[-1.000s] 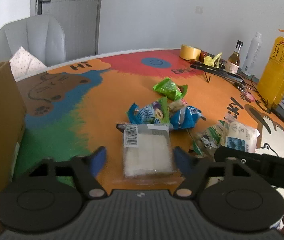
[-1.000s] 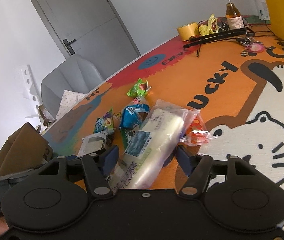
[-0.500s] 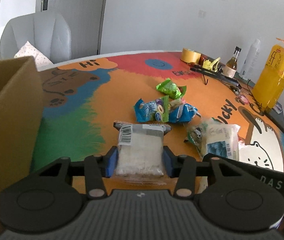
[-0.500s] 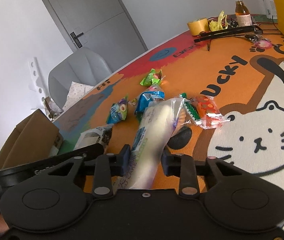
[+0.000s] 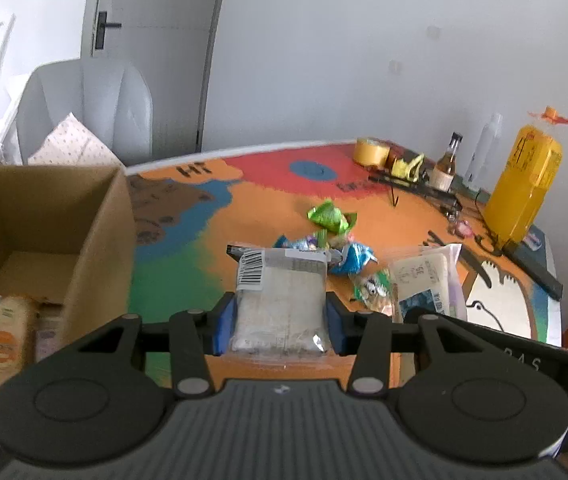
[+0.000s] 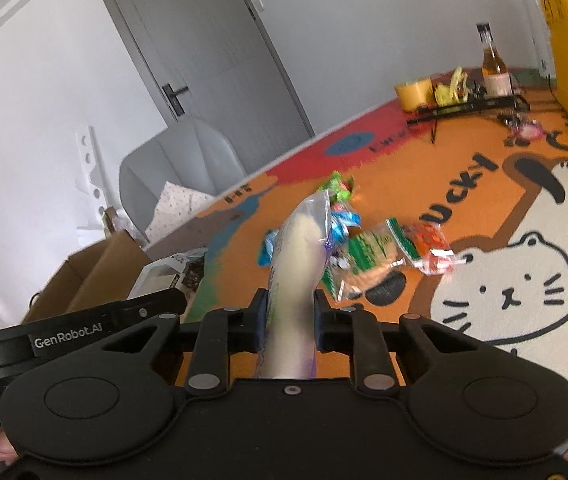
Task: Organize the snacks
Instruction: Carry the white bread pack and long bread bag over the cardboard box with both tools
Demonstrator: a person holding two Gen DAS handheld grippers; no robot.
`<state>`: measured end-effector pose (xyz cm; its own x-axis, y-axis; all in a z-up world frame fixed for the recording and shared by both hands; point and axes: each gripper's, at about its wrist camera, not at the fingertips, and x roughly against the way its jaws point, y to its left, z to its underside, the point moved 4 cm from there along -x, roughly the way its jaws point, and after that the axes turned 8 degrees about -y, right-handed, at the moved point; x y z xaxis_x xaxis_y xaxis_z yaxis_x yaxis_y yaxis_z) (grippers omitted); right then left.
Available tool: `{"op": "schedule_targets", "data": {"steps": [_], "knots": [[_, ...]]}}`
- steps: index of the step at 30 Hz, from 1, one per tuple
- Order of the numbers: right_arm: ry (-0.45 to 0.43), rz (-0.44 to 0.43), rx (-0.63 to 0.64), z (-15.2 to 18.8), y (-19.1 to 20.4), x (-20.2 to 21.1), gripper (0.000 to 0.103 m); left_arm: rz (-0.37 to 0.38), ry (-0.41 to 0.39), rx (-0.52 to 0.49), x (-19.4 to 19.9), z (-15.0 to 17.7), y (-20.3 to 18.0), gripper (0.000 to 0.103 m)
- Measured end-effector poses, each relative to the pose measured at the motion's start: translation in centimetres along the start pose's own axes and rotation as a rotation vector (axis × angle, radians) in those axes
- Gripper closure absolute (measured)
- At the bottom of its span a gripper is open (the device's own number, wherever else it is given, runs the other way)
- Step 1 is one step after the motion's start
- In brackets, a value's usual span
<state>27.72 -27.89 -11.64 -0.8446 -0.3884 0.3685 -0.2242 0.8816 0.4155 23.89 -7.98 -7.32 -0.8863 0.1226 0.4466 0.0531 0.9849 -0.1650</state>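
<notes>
clamping a flat clear packet (image 5: 280,300), left tool (image 5: 280,322); right tool (image 6: 287,322) pinches a cake roll (image 6: 295,280).

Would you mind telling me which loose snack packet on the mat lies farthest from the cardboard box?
The red-orange packet, beside the cat drawing; the green and blue packets lie nearer the box.

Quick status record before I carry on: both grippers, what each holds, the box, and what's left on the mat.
left gripper: jaws shut on clear barcoded packet
right gripper: jaws shut on long cake pack
cardboard box: open, a few items inside
loose snacks: several wrappers on the mat
mat: bottles and tape roll at far edge
</notes>
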Motion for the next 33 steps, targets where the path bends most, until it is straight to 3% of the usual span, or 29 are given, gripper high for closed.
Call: {"op": "schedule_targets", "data": {"steps": [13, 33], "knots": [[-0.057, -0.058, 0.044, -1.4, 3.5, 1.7, 0.082, -0.049, -0.107, 0.024, 5.1, -2.4, 2.3, 0.058], [-0.072, -0.184, 0.124, -2.1, 10.9, 0.2, 0.082, -0.172, -0.181, 0.094, 9.3, -3.9, 9.3, 0.058]]}}
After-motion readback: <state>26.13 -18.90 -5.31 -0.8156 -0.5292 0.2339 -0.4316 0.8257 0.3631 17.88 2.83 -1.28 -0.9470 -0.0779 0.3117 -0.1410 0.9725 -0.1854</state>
